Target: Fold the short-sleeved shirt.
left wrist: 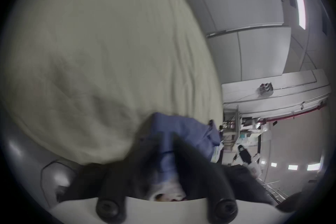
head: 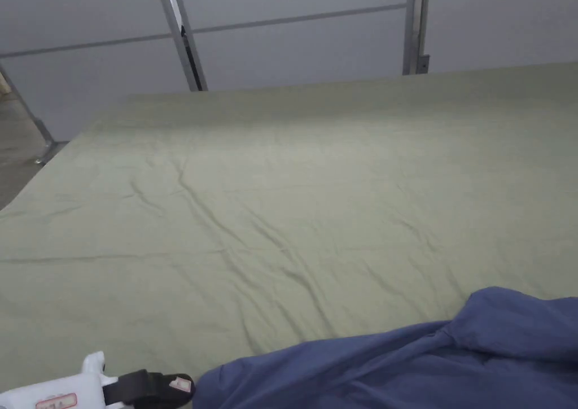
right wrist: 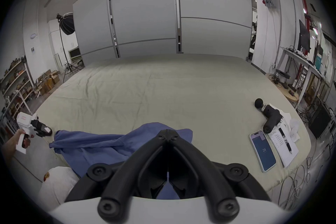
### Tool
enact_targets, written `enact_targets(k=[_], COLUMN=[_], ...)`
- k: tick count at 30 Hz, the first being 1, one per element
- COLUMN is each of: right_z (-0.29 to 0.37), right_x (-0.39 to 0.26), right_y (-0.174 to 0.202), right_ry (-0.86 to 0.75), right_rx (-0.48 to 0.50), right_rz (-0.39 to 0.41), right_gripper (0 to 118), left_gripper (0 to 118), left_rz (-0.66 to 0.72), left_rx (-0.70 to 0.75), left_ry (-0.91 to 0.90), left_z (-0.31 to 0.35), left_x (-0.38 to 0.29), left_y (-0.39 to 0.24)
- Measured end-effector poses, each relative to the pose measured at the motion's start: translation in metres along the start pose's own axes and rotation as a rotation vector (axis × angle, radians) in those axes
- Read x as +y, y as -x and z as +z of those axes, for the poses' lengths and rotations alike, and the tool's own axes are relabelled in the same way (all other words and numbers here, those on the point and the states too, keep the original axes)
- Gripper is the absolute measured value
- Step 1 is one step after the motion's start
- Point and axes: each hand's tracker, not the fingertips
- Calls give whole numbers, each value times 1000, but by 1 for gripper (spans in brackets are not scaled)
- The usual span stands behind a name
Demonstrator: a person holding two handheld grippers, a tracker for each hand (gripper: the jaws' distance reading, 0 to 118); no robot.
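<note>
Right now blue shirt [head: 395,365] lies crumpled at near edge of olive-green sheet [head: 293,190]. Left gripper [head: 169,390] sits at shirt's left end; in its own blurred view blue fabric runs between jaws, grip uncertain. Right gripper [right wrist: 168,130] hovers over shirt's middle, jaws closed tip to tip, nothing between. Phone [right wrist: 262,150], massage gun [right wrist: 269,113], papers [right wrist: 283,146] lie well apart at right.
</note>
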Motion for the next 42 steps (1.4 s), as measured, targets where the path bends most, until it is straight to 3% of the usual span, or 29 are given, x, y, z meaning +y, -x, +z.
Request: enact_targets(k=[1,3,4,8,11,17,18,19,20,22,24,30,39,42], right_z=[-2,-7,-9,-20,-28,-31,-30,-30,-29,-26,-23,-9,-9,-11], right_x=[-1,-2,-2,-5,-9,-7,-6,-5,-4,-3,-1,2,-6,-9], right_y=[1,4,6,11,12,13,13,12,12,10,9,14,31,33], right_ry=[6,18,28,50,62,64,65,66,64,61,58,45,55,59], right_rx=[3,16,19,36,62,69,66,66,65,63,66,70,74,89], right_rz=[3,-7,-13,-62,-111,-115,-110,-104,-102,-103,-104,-38,77,76], right_gripper=[2,2,2,2,2,2,2,2,2,2,2,2,2,2], left_gripper=[117,118,118,118,118,118,112,75,13,13,13,13,13,13], left_rz=[-15,-56,-58,102,40,-22,-30,-35,-39,-54,-88,-151,-287,-422], left_rx=[68,94,-3,-99,-149,-202,-177,-111,-8,97,35,53,461,544], left_ry=[12,124,97,130,194,322,334,334,320,306,310,249,17,30], left_z=[-3,-8,-6,-29,-54,-94,-94,-96,-99,-101,-98,-66,10,-2], left_x=[1,17,14,37,26,5,5,4,3,3,4,33,69,49], left_y=[5,22,25,34,16,-7,-11,-15,-17,-19,-36,-65,-85,-113])
